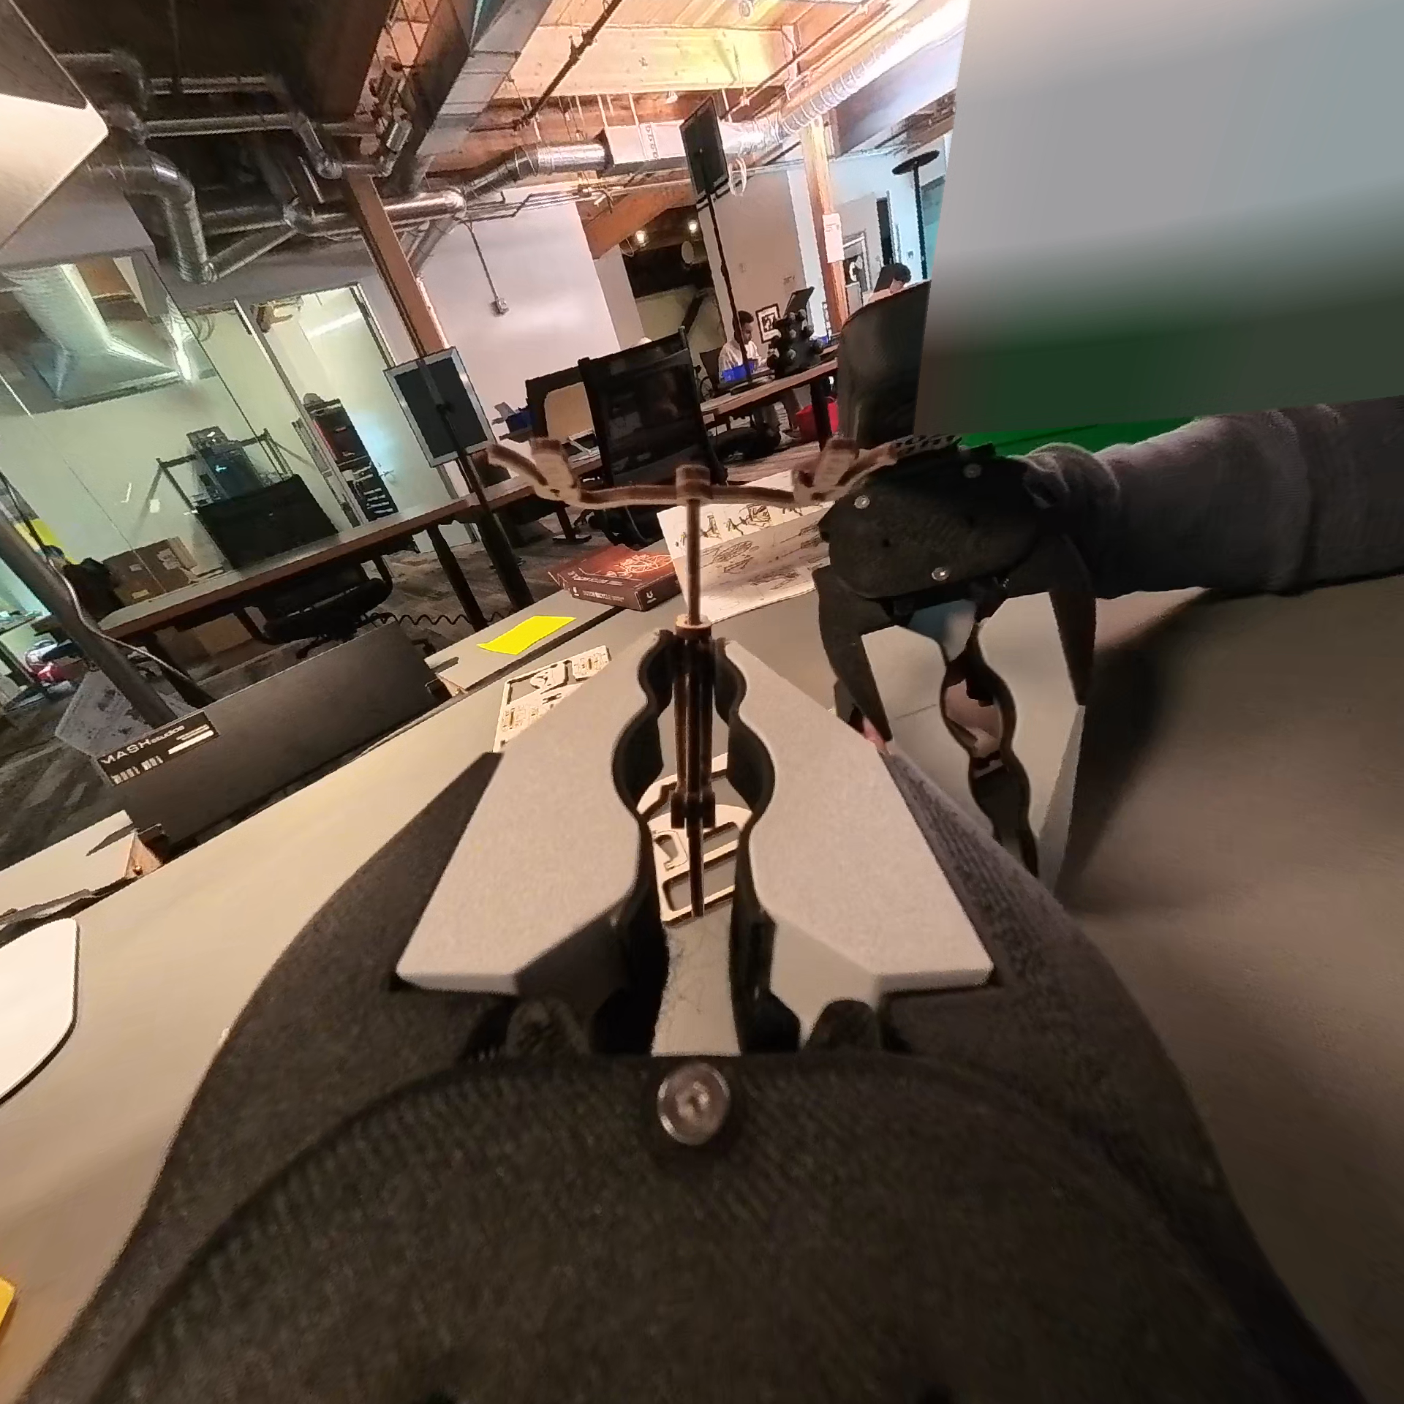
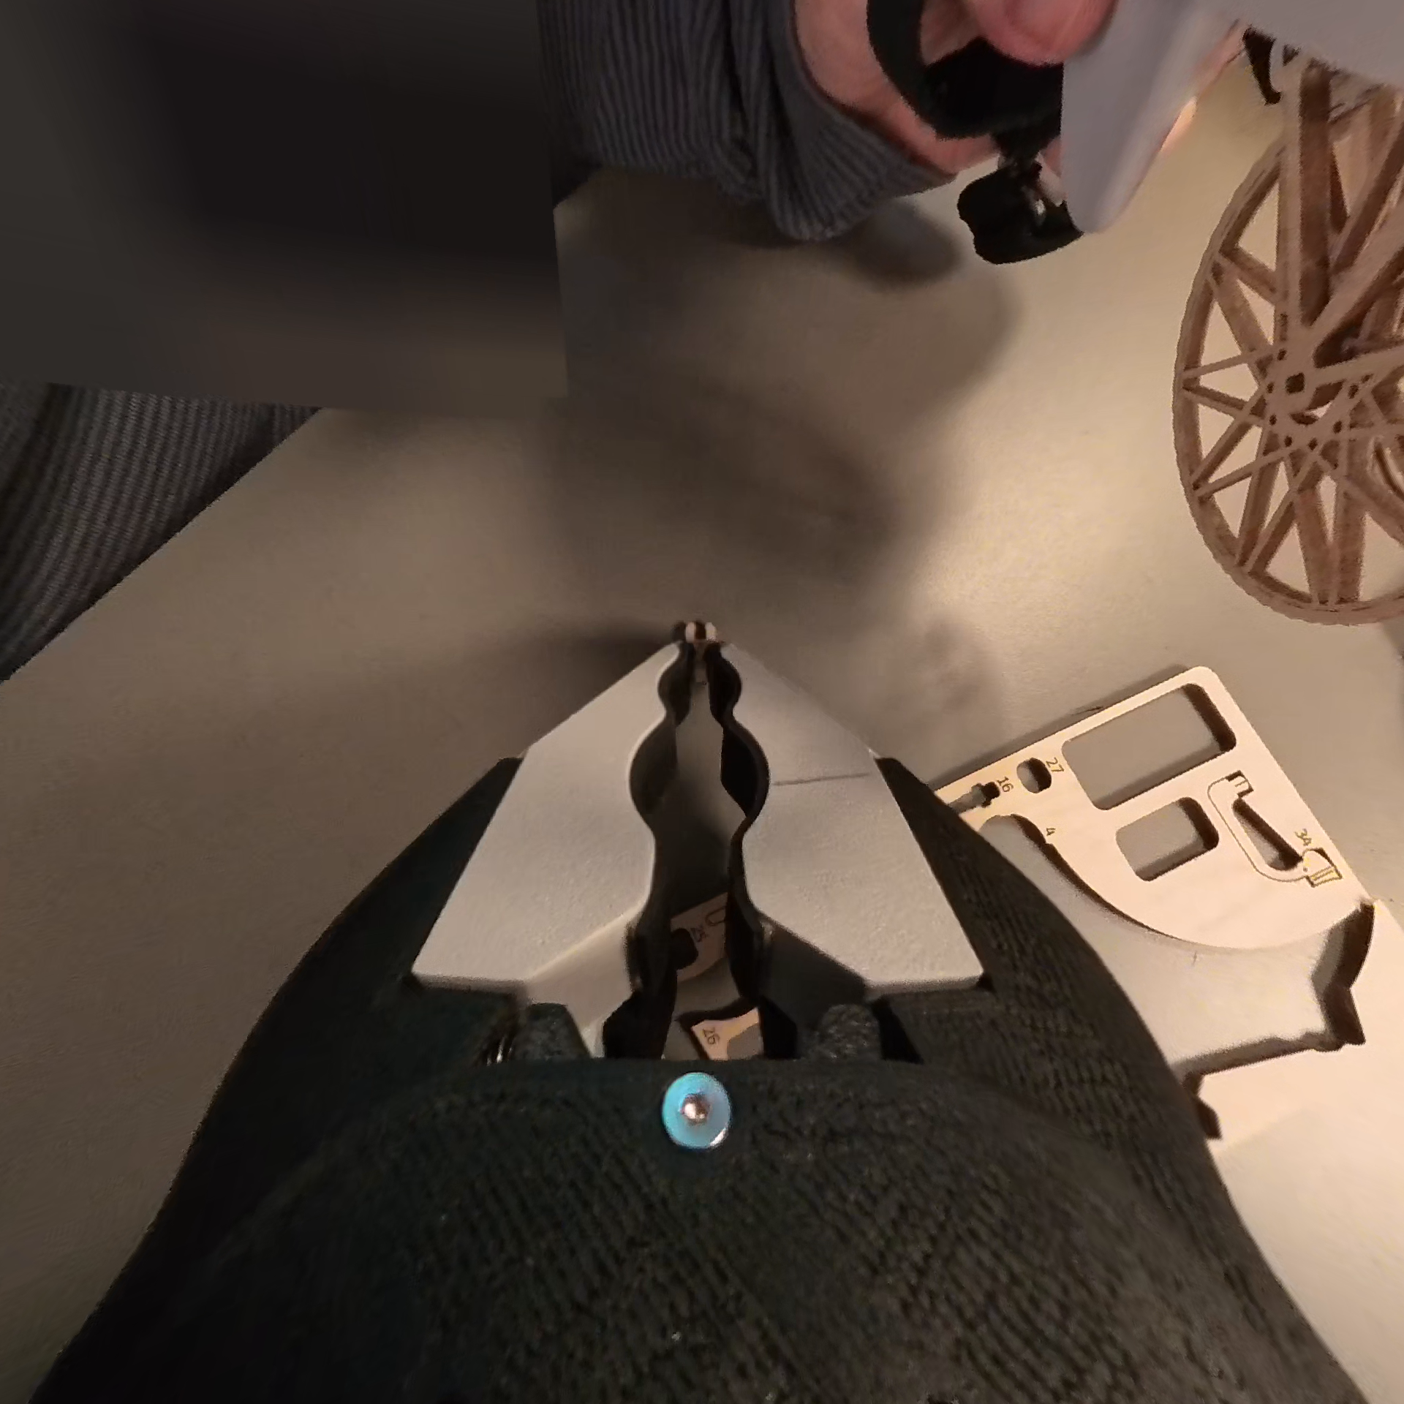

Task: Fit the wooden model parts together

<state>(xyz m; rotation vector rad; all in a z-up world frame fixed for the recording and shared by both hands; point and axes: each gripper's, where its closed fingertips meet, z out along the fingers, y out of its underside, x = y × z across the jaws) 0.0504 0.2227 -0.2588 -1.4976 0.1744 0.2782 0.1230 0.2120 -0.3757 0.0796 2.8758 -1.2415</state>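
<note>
The left claw [image 1: 693, 646] pinches a wooden handlebar stem [image 1: 691, 547] upright above the surface [image 1: 228, 874] — the right claw [image 2: 695, 646], nearly closed, grips a tiny wooden piece [image 2: 697, 632] beside the spoked wheel [image 2: 1307, 410]

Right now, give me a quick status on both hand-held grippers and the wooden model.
Left hand-held gripper shut on the handlebar piece, held upright. Right hand-held gripper shut on a small peg above the table. Spoked wheel and part sheet lie aside; nothing blocking.

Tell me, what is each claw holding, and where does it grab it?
The left claw pinches the handlebar piece by its thin stem. The right claw pinches a tiny wooden part at its tips.
</note>
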